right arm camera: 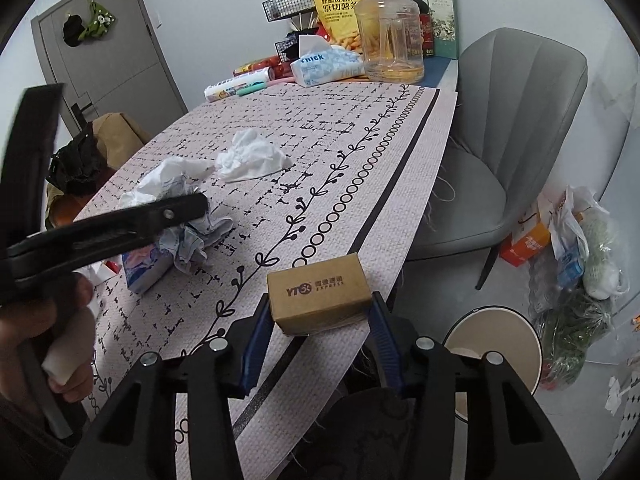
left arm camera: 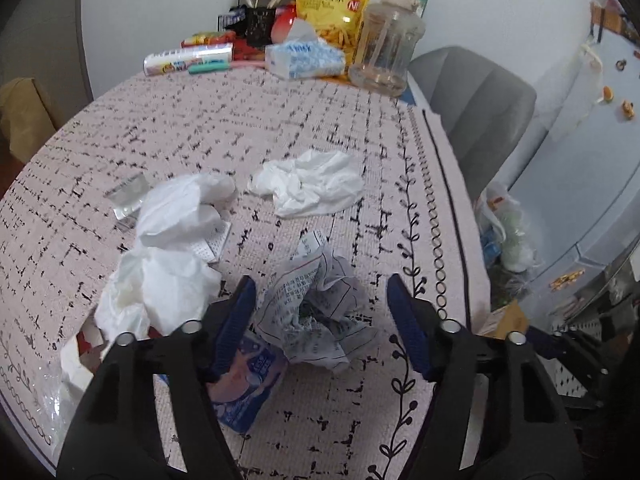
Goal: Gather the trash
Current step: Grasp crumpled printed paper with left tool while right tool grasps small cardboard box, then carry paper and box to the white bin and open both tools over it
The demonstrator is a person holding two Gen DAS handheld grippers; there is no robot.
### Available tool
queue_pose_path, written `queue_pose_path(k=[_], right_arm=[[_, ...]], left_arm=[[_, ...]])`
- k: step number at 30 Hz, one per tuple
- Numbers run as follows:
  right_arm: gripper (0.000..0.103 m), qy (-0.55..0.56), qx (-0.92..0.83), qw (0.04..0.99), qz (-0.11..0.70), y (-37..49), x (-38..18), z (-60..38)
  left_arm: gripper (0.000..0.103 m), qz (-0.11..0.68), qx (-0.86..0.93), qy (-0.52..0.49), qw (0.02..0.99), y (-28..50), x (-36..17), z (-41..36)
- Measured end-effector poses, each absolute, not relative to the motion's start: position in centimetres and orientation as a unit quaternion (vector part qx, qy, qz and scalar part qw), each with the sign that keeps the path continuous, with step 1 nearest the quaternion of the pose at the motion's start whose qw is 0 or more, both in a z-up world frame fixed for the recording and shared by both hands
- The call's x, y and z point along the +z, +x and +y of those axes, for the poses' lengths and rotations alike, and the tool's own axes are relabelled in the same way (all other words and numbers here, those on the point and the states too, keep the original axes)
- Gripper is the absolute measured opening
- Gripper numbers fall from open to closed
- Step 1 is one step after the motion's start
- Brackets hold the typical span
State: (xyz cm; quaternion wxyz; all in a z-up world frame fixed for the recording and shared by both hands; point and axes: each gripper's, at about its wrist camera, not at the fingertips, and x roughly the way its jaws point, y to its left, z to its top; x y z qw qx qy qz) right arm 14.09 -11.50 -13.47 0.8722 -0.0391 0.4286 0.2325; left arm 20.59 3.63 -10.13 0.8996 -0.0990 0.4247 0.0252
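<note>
Both claws differ: left claw (left arm camera: 320, 300) wide around crumpled printed paper (left arm camera: 320, 312), right claw (right arm camera: 320, 320) seemingly clamps cardboard box (right arm camera: 320, 292).

On the desk (right arm camera: 360, 128), a crumpled printed paper (left arm camera: 320, 304) lies between the spread left tongs (left arm camera: 320, 320), with a flat packet (left arm camera: 248, 380) just beside and partly under it. Tissues (left arm camera: 168, 248) lie to its left, and another tissue wad (left arm camera: 312, 184) lies farther back. A cardboard box (right arm camera: 320, 292) sits at the desk's near edge between the right tongs (right arm camera: 320, 332). A tissue pack (right arm camera: 324, 66) and jug (right arm camera: 390, 36) stand at the far end, and a chair (right arm camera: 508, 128) stands to the right of the desk.
</note>
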Motion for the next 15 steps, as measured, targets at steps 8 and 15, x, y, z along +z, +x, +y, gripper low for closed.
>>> queue_pose_path(k=[8, 15], right_arm=[[0.047, -0.042, 0.222, 0.881, 0.416, 14.0, -12.0, -12.8], [0.047, -0.032, 0.206, 0.894, 0.397, 13.5, -10.4, -15.0]], left_arm=[[0.017, 0.41, 0.018, -0.104, 0.906, 20.0, -8.6, 2.7], [0.017, 0.386, -0.007, -0.108, 0.916, 19.1, -6.3, 0.8]])
